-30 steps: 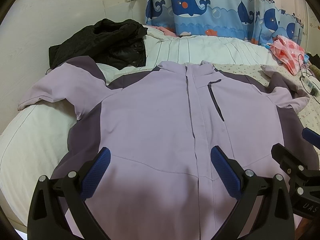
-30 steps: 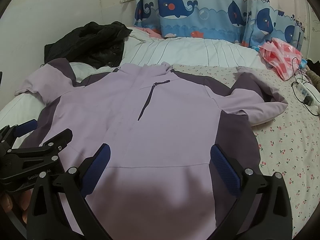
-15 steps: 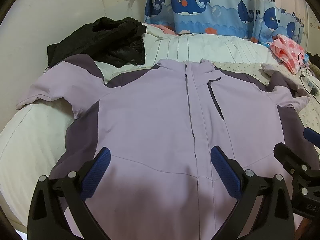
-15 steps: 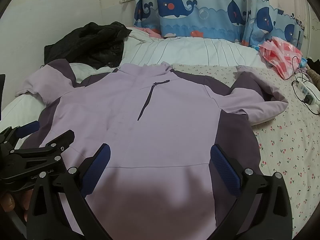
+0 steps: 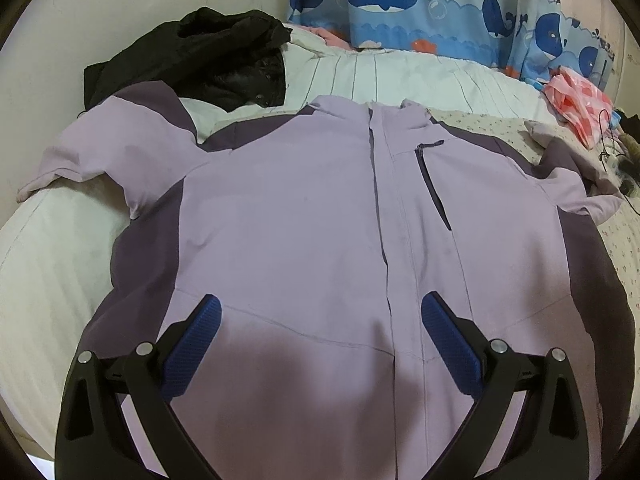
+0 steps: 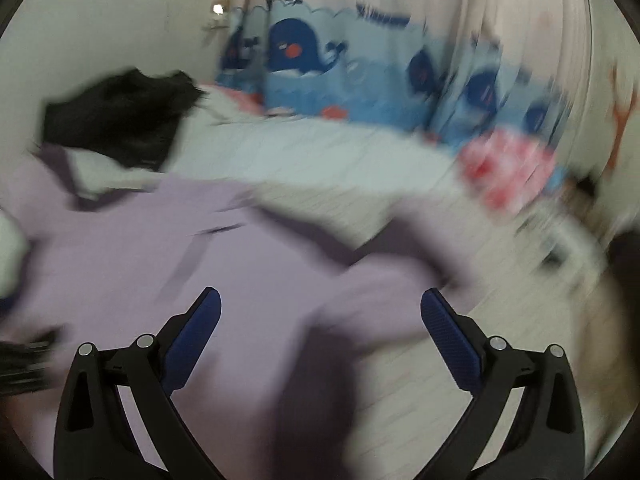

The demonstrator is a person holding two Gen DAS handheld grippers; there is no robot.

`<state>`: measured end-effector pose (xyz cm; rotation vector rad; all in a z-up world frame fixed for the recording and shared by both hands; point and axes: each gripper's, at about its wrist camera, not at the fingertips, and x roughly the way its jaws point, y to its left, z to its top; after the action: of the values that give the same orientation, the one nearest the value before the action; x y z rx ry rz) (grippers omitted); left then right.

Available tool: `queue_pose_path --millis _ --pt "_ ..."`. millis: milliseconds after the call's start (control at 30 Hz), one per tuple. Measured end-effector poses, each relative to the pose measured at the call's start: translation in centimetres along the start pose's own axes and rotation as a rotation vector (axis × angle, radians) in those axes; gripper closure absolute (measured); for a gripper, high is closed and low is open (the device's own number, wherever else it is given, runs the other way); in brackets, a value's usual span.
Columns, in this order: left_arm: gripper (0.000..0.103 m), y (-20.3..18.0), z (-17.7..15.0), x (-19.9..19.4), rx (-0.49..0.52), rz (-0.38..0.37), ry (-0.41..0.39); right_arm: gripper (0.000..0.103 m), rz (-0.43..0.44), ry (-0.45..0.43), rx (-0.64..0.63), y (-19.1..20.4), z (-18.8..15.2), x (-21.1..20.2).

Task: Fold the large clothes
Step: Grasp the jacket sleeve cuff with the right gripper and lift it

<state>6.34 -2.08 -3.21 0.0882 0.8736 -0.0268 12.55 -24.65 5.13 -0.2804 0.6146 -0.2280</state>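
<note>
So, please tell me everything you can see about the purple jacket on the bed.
The purple jacket lies flat, front up, on the bed, collar toward the curtain. Its body is pale lilac, with darker purple side and shoulder panels; the fabric looks smooth and thin. The front is closed, and a dark slanted chest pocket zip shows. Both sleeves spread outward, bent and rumpled. A black garment lies just behind one shoulder. Neither open gripper holds it: the left gripper hovers over the hem.

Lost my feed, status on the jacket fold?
Left gripper and right gripper open, empty. Lilac jacket flat on bed, front up, unfolded. Black garment beyond collar, clear of it.
</note>
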Motion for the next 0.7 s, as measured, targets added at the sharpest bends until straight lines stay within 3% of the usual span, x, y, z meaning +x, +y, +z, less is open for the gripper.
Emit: queue_pose_path --millis 100,167,300,367,433,467,533,600,700 --pt "0.007 0.0 0.0 0.1 0.011 0.007 0.003 0.006 -0.178 0.125 -0.175 -2.9 2.6 8.5" --pt "0.007 0.0 0.1 0.4 0.016 0.011 0.011 0.006 -0.246 0.236 -0.233 -4.4 2.9 14.3" --pt "0.007 0.0 0.1 1.6 0.02 0.014 0.044 0.007 -0.337 0.47 -0.311 -7.4 0.1 24.6" --pt "0.007 -0.1 0.2 2.4 0.02 0.016 0.062 0.007 -0.34 0.468 -0.082 -12.6 -0.6 25.6" --pt "0.007 -0.2 0.2 3.2 0.008 0.0 0.091 0.007 -0.258 0.413 0.342 -20.0 -2.0 24.0" --pt "0.007 -0.3 0.1 3.6 -0.003 -0.022 0.112 0.007 -0.194 0.399 0.59 -24.1 -4.5 22.8" --pt "0.007 -0.4 0.0 4.3 -0.03 -0.075 0.149 0.007 -0.1 0.393 0.885 -29.2 -9.7 21.5" --pt "0.007 -0.6 -0.2 4.5 -0.045 -0.1 0.168 0.007 -0.046 0.395 1.035 -32.3 -14.8 19.6" --pt "0.007 -0.6 -0.4 4.4 -0.048 -0.099 0.166 0.007 0.041 0.368 1.073 -33.4 -19.1 16.8"
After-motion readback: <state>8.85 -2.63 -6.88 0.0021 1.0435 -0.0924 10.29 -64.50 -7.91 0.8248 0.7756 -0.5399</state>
